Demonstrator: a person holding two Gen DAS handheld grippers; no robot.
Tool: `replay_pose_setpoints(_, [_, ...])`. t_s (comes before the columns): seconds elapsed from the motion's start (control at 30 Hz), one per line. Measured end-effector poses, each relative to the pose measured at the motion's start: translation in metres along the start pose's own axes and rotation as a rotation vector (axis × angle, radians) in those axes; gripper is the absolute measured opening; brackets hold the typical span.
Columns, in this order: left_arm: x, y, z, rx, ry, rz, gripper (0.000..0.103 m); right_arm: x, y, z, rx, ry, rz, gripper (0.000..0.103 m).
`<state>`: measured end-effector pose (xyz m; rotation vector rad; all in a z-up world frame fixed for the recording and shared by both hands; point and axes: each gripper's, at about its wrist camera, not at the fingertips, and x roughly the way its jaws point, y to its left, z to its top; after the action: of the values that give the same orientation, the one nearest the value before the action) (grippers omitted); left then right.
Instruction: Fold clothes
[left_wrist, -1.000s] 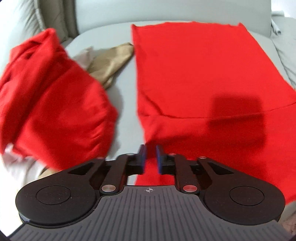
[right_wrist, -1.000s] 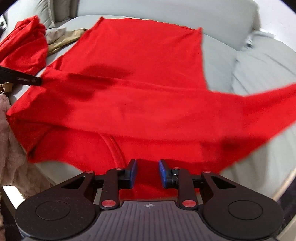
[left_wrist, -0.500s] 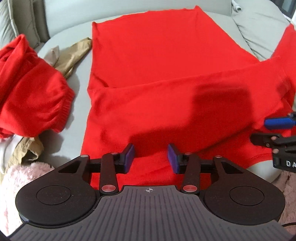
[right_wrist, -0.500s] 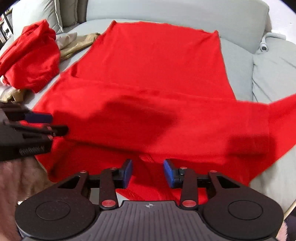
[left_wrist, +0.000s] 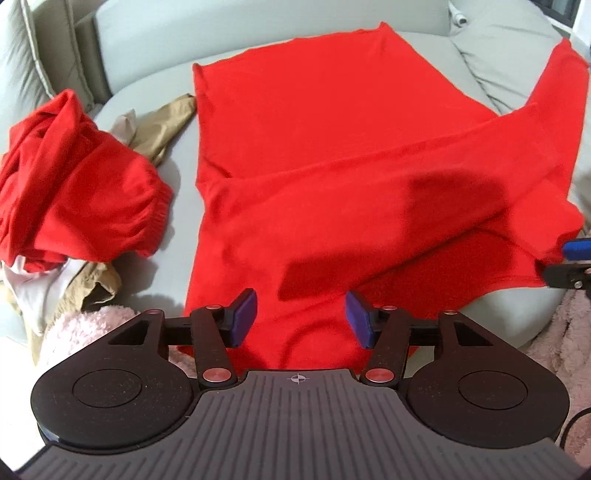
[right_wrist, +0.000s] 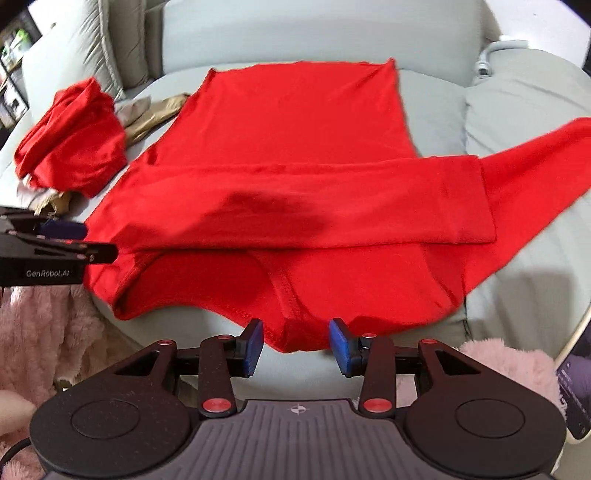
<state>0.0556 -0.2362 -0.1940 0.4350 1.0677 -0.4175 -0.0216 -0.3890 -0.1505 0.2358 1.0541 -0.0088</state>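
Note:
A red long-sleeved shirt lies flat on a grey sofa seat, collar end toward me. One sleeve is folded across the chest; the other sleeve trails off to the right. My left gripper is open and empty just above the shirt's near left edge. My right gripper is open and empty at the collar. Each gripper's fingers show at the edge of the other view.
A crumpled red garment with tan and white clothes lies to the left. A pink fluffy blanket hangs at the sofa's front edge. A grey cushion is at the right.
Both grippers have opened and let go of the shirt, then drawn back toward me. The sleeve that was held up now lies folded across the chest.

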Motion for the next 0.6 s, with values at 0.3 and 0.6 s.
replay_pose_setpoints(0.3, [0.0008,0.0004,-0.0072,0.012,0.022,0.013,0.064,-0.0023,-0.0022,-0.0021,0.001,-0.008,-0.002,0.041])
replay_pose_setpoints(0.6, [-0.0014,-0.0018,-0.0062,0.024,0.011,0.013,0.068,-0.0041,-0.0037,-0.0041,0.016,-0.015,-0.004,0.042])
